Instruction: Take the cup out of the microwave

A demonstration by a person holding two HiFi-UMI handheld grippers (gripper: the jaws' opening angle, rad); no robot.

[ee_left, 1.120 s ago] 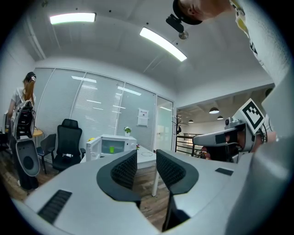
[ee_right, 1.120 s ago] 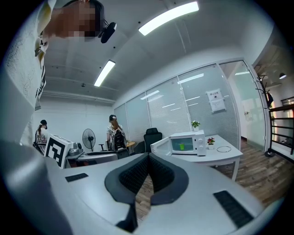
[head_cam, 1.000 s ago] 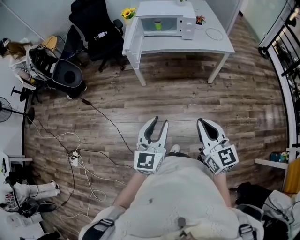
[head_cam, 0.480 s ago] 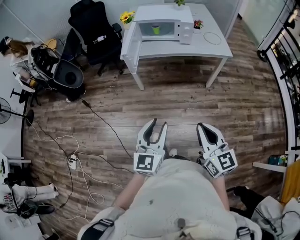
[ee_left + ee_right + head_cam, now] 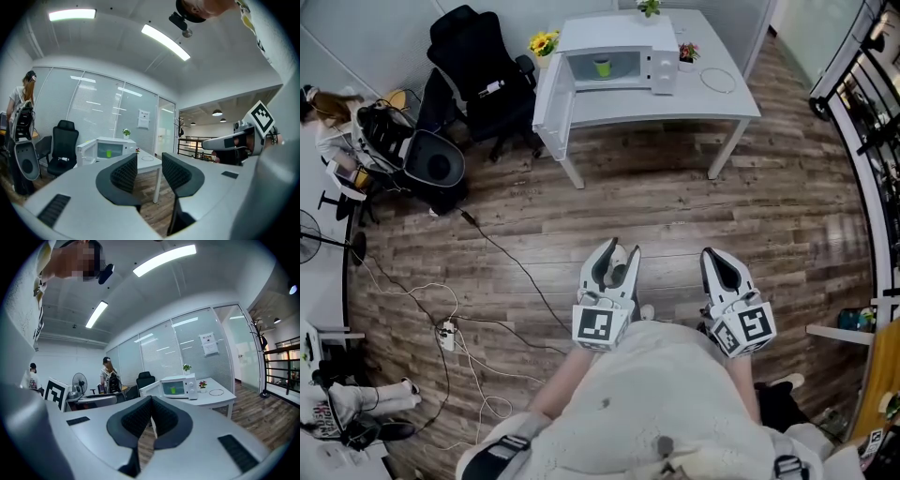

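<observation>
A green cup (image 5: 602, 66) stands inside the white microwave (image 5: 619, 42), whose door (image 5: 547, 97) hangs open to the left, on a white table (image 5: 712, 98) far across the room. The left gripper view also shows the cup (image 5: 108, 153), and so does the right gripper view, which has the cup (image 5: 173, 390) in the middle distance. My left gripper (image 5: 614, 257) is held level in front of my body; its jaws are opening with nothing between them. Beside it my right gripper (image 5: 716, 260) is shut on nothing. Both are far from the microwave.
A black office chair (image 5: 483, 70) and a grey seat (image 5: 436, 167) stand left of the table. Cables and a power strip (image 5: 447, 330) trail over the wooden floor. A person (image 5: 326, 105) is at the far left, and a railing (image 5: 862, 122) runs along the right.
The table and microwave have shifted slightly in the head view as I move with both grippers. The left gripper's jaws have spread wider.
</observation>
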